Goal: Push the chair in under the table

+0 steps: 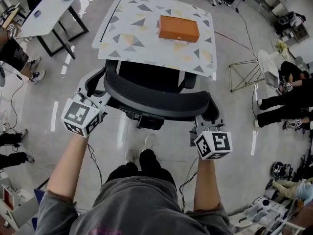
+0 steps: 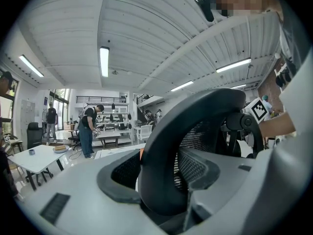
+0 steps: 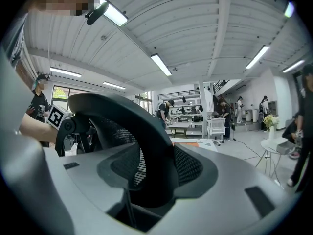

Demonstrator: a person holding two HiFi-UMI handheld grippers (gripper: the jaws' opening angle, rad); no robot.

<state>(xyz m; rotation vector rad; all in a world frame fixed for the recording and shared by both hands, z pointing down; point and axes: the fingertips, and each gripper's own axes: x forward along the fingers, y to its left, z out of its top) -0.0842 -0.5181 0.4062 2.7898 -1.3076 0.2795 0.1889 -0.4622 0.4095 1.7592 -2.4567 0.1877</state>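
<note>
Person's left hand-held gripper and right hand-held gripper are each clamped on the top rim of the black mesh chair, its seat partly under the patterned desk carrying an orange box.

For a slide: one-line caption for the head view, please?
Left tongs and right tongs grip the chair backrest before the patterned table holding an orange box.
</note>
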